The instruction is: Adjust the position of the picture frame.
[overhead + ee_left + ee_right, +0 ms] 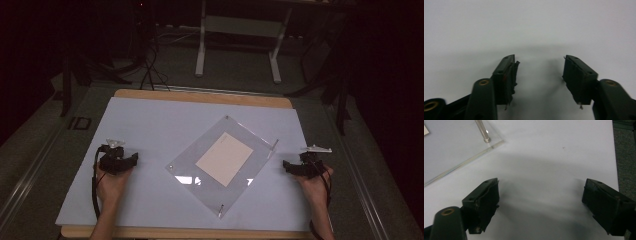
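Note:
A clear acrylic frame (220, 161) lies flat, turned like a diamond, in the middle of the white sheet (150, 125) that covers the table. A beige square card (224, 158) sits under its clear panel. Small metal standoff pins mark its corners; one pin (482, 131) and the frame's clear corner (461, 150) appear at the upper left of the right gripper view. My left gripper (131, 158) rests on the sheet left of the frame, open, nothing between its pads (509, 75). My right gripper (286, 164) rests right of the frame, open wide and holding nothing.
The table's wooden edge (200, 96) runs along the far side and the near side. Past the sheet's right edge is dark grey floor (624, 150). A white desk frame (237, 30) stands on the floor beyond the table.

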`<action>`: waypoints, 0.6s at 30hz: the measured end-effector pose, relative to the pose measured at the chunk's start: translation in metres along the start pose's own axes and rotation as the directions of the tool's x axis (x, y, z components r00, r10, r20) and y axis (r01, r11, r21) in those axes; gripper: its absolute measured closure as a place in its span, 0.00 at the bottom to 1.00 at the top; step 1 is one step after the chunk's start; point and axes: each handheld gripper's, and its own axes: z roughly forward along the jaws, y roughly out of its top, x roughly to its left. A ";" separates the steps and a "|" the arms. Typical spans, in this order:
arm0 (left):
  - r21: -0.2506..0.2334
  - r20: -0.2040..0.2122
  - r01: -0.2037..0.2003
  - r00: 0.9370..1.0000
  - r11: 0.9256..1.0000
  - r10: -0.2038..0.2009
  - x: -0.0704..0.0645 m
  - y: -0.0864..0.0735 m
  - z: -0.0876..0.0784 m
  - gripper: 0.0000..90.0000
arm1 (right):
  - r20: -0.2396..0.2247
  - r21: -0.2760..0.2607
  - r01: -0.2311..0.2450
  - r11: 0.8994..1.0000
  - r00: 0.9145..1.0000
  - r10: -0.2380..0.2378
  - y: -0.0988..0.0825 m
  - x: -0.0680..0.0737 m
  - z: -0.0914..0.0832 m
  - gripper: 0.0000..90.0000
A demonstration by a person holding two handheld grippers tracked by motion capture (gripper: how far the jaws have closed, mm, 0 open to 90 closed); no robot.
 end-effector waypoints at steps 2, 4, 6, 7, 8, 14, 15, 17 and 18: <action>-0.007 0.025 -0.030 0.999 1.000 0.030 -0.003 0.000 -0.002 0.53 | -0.002 -0.006 0.005 1.000 1.000 -0.005 -0.001 0.001 -0.001 0.20; -0.009 0.068 -0.041 0.997 0.999 0.042 -0.005 0.000 -0.004 0.54 | -0.011 -0.013 0.017 1.000 1.000 -0.017 -0.001 0.003 -0.003 0.27; -0.014 0.100 -0.045 0.994 0.999 0.047 -0.006 0.000 -0.005 0.56 | -0.012 -0.024 0.017 1.000 1.000 -0.018 -0.002 0.005 -0.005 0.36; -0.018 0.110 -0.050 0.993 0.999 0.051 -0.007 0.000 -0.005 0.56 | -0.009 -0.035 0.024 0.999 1.000 -0.024 -0.002 0.006 -0.006 0.37; -0.018 0.110 -0.050 0.993 0.999 0.051 -0.007 0.000 -0.005 0.57 | -0.009 -0.035 0.024 0.999 1.000 -0.024 -0.002 0.006 -0.006 0.37; -0.077 0.162 -0.099 0.981 0.992 0.110 -0.013 0.001 -0.011 0.57 | -0.044 -0.106 0.019 0.994 0.999 -0.024 0.001 0.008 -0.011 0.51; -0.081 0.176 -0.108 0.977 0.991 0.121 -0.015 0.001 -0.012 0.57 | -0.048 -0.112 0.020 0.994 0.999 -0.026 0.002 0.009 -0.011 0.53; -0.099 0.208 -0.123 0.968 0.988 0.141 -0.019 0.001 -0.014 0.57 | -0.064 -0.123 0.015 0.992 0.998 -0.023 0.003 0.011 -0.011 0.56; -0.107 0.220 -0.134 0.963 0.985 0.155 -0.021 0.001 -0.016 0.57 | -0.070 -0.129 0.021 0.991 0.997 -0.030 0.004 0.011 -0.011 0.58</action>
